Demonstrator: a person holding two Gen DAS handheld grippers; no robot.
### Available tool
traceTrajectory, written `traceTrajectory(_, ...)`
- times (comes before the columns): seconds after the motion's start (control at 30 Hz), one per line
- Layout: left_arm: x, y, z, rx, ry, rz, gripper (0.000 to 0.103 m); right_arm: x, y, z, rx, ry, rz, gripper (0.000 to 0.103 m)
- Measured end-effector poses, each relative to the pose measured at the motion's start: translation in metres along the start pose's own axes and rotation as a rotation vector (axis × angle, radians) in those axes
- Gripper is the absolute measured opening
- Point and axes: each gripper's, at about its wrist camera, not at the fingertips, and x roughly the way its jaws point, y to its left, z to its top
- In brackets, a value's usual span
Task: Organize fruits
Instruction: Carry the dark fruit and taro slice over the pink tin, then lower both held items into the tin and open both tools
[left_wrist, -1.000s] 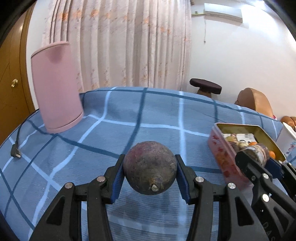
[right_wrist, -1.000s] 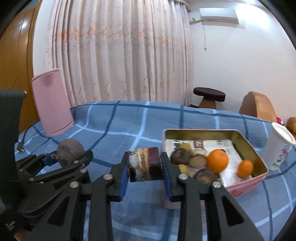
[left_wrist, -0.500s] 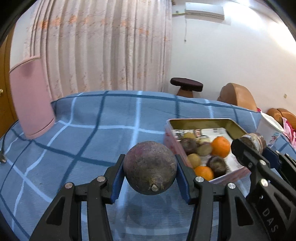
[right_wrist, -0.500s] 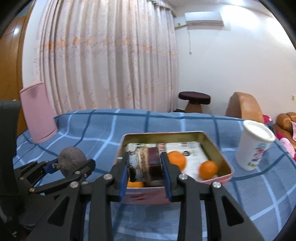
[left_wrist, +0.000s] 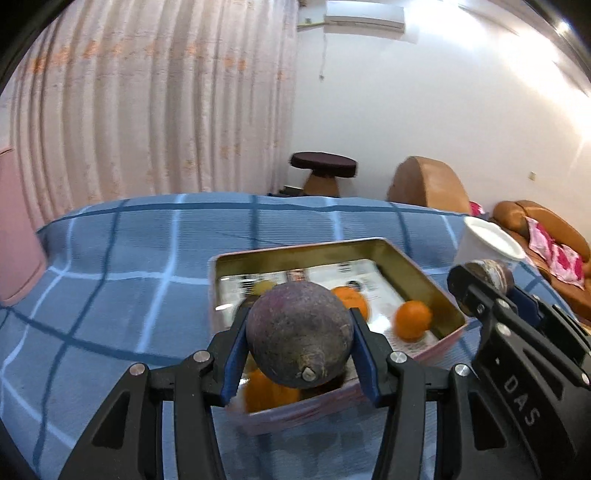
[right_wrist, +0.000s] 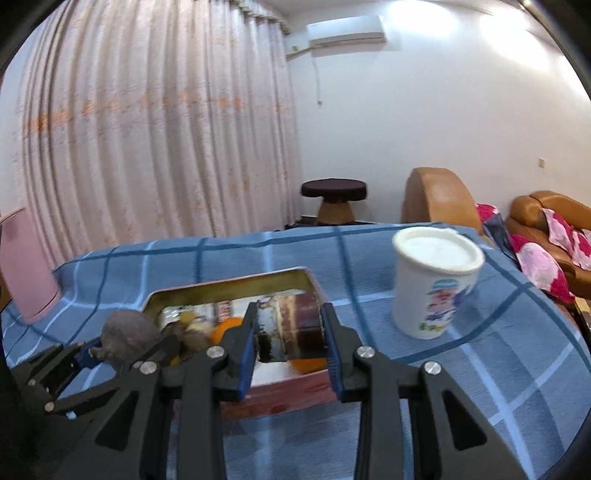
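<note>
My left gripper (left_wrist: 297, 323) is shut on a round dark purple fruit (left_wrist: 299, 332), which hangs over the near end of an open pink tin (left_wrist: 417, 266). Two oranges (left_wrist: 412, 319) and other small fruits lie in the tin on printed paper. My right gripper (right_wrist: 290, 317) is shut on a brown, cut-ended fruit piece (right_wrist: 291, 325), above the tin's (right_wrist: 229, 282) near right part. The right wrist view shows the left gripper (right_wrist: 110, 343) with its purple fruit (right_wrist: 127, 328) at the tin's left. The right gripper (left_wrist: 480, 280) appears at the tin's right in the left wrist view.
A blue checked cloth (left_wrist: 129, 258) covers the table. A white printed cup (right_wrist: 436, 284) stands right of the tin. A pink bin (right_wrist: 26, 273) stands at the far left. Curtains, a stool and brown sofas lie beyond the table.
Both grippers have swung right across the table with their fruits still held. The tin has come from the right side to directly under them, and the pink bin has slid to the left edge.
</note>
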Motion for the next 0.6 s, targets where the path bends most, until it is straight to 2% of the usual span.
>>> traceTrajectory(0.1, 0.011, -0.006, 0.007, -0.019, 0.030, -0.024, 0.053, 0.007, -0.008, 0.006, 0.013, -0.001, -0.040, 0.035)
traceTrajectory(0.3, 0.027, -0.004, 0.017, -0.057, 0.073, -0.036, 0.053, 0.018, -0.011, 0.015, 0.027, 0.008, -0.049, 0.035)
traceTrajectory(0.5, 0.034, 0.000, 0.033, -0.061, 0.059, 0.012, 0.053, 0.026, -0.008, 0.028, 0.025, -0.004, -0.024, 0.035)
traceTrajectory(0.6, 0.036, 0.000, 0.040, -0.022, 0.043, 0.082, 0.053, 0.036, -0.007, 0.035, 0.034, 0.000, -0.009, 0.035)
